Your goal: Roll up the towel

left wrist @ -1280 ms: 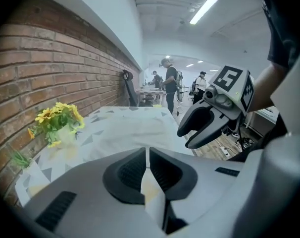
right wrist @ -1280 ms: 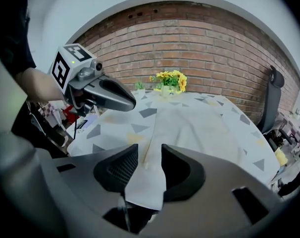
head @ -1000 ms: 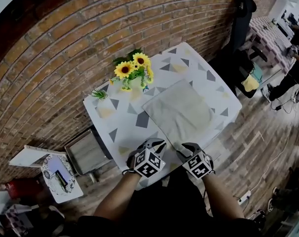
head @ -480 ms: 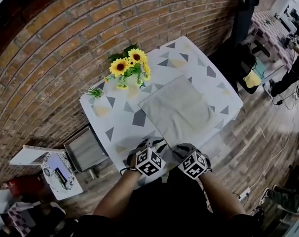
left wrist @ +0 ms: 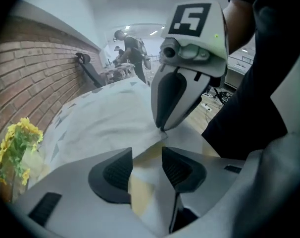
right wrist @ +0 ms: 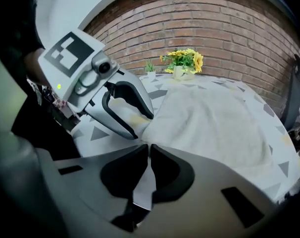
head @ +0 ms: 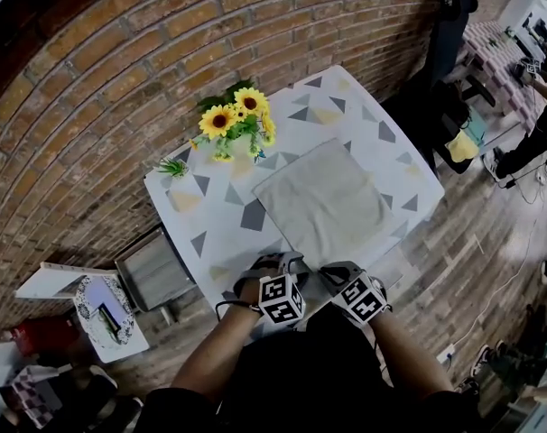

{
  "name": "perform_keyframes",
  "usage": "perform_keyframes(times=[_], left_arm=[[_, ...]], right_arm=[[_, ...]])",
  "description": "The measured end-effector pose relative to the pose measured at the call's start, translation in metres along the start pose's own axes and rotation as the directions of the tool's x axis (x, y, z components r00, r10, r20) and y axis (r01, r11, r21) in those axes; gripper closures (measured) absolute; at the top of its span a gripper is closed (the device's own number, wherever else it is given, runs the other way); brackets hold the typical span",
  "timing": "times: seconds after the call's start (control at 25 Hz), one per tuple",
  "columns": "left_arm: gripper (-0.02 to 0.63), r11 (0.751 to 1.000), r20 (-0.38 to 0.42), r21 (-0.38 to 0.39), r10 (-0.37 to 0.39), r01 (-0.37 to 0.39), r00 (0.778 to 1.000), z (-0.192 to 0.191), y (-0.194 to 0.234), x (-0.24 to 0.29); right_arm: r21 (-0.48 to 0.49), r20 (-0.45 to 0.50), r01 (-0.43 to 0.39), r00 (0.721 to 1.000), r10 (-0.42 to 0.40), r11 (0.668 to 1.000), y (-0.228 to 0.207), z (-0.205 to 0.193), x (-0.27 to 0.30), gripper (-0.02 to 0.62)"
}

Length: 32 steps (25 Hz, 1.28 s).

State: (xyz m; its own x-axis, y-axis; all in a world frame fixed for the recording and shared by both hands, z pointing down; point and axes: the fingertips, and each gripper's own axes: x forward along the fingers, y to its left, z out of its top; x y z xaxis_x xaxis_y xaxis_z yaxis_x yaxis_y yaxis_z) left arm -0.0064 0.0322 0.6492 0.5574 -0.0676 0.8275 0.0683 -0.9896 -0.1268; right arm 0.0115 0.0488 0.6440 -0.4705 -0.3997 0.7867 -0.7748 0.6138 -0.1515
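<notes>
In the head view, the table (head: 382,142) sat mid-frame with its upper-left edge close along the brick wall (head: 120,88). Open wooden floor (head: 477,260) lay at lower right. The towel (head: 323,201) lay spread flat at the table's centre, pale grey-beige and squarish. Bare patterned tabletop showed to its left, top and right. Sunflowers (head: 233,120) and a small plant (head: 172,167) stood toward the upper left, clear of the towel. Both tools met the towel's near edge at lower centre, the left gripper (head: 287,262) just beside the right gripper (head: 332,273).

In the left gripper view, the left gripper (left wrist: 146,155) had its jaws apart. Pale fabric with a yellowish patch lay between them, unclamped, and whether it was towel or tabletop could not be told. Above it, the right gripper (left wrist: 162,128) pinched the towel's corner into a small peak.

In the right gripper view, the right gripper (right wrist: 147,150) was clenched on a thin white fold of the towel (right wrist: 214,123). The towel stretched away smooth, with faint wrinkles, toward the upper right. The left gripper (right wrist: 142,125) stood spread at the towel's near-left edge.
</notes>
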Motion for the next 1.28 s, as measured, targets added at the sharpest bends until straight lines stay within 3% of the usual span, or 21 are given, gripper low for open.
perform_keyframes(times=[0.24,0.32,0.4,0.6,0.68,0.84,1.16,1.28], left_arm=[[0.432,0.997,0.019,0.074,0.013,-0.015,1.0,0.018,0.005,0.009],[0.502,0.997,0.022,0.077,0.004,-0.006,1.0,0.021,0.006,0.01],[0.534,0.998,0.022,0.056,-0.01,0.009,1.0,0.022,0.008,0.012],[0.552,0.995,0.026,-0.069,-0.073,0.074,0.997,0.019,0.013,0.014],[0.552,0.99,0.021,-0.093,-0.105,0.106,0.994,0.019,0.012,0.014],[0.552,0.982,0.011,-0.118,-0.15,0.15,0.989,0.017,0.007,0.014],[0.549,0.974,-0.033,-0.124,-0.197,0.191,0.98,0.01,-0.004,0.017],[0.538,0.989,-0.05,-0.058,-0.139,0.136,0.989,0.011,-0.001,0.015]], right_arm=[[0.025,0.031,-0.02,0.999,0.019,0.999,-0.004,0.011,-0.011,0.558],[0.017,0.036,-0.023,0.999,0.022,1.0,-0.004,0.011,-0.013,0.557],[-0.007,0.038,-0.023,0.999,0.023,1.0,-0.003,0.01,-0.016,0.55],[-0.128,0.017,0.03,0.999,-0.028,0.991,-0.002,0.004,-0.013,0.46],[-0.138,0.029,0.052,0.998,-0.049,0.989,-0.004,0.007,-0.011,0.462],[-0.089,0.057,0.046,0.998,-0.041,0.995,-0.01,0.011,-0.007,0.562],[0.004,0.005,-0.009,1.0,0.009,1.0,-0.027,0.008,0.008,0.569],[-0.004,-0.038,-0.016,0.999,0.016,1.0,-0.03,0.005,0.015,0.568]])
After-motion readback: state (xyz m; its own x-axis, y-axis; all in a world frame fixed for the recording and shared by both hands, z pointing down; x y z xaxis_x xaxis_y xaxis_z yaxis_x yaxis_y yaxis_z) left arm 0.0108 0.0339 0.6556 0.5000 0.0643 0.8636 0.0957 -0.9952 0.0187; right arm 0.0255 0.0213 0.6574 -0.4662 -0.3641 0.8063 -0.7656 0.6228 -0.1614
